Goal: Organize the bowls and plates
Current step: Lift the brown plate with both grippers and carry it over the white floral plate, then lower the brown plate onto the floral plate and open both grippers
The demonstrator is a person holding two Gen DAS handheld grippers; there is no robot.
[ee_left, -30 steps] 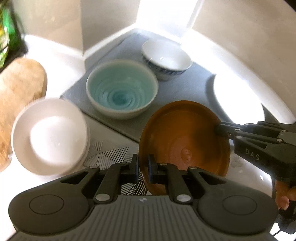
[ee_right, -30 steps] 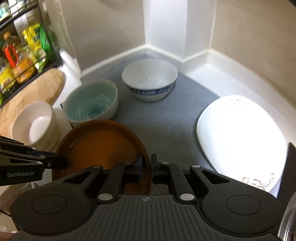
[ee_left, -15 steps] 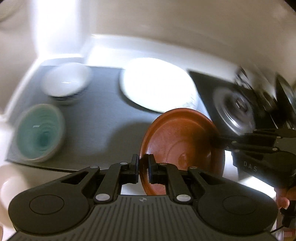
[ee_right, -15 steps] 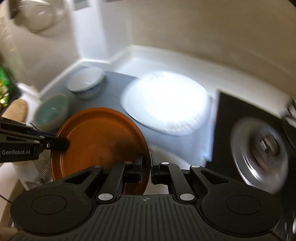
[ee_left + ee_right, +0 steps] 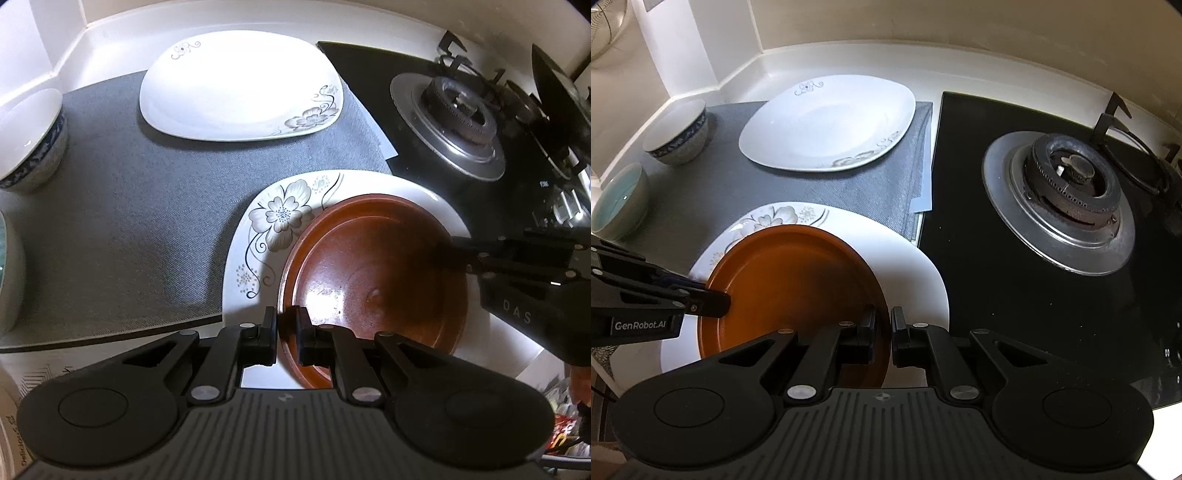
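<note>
The left claw [image 5: 286, 334] is pinched tight on the near rim of the round brown glazed plate [image 5: 376, 284]. The right claw [image 5: 882, 334] is pinched tight on the rim on the other side of the same plate. The brown plate is over a big white plate with grey flowers [image 5: 273, 229]; if they touch is hard to tell. That flowered plate lies partly on a grey mat [image 5: 147, 206] on the white surface [image 5: 849, 59]. Farther back on the mat is another white flowered plate [image 5: 236, 85]. A white bowl with a blue band [image 5: 677, 133] and a pale teal bowl [image 5: 620, 201] sit on the left. A black gas stove [image 5: 1060, 181] is on the right.
</note>
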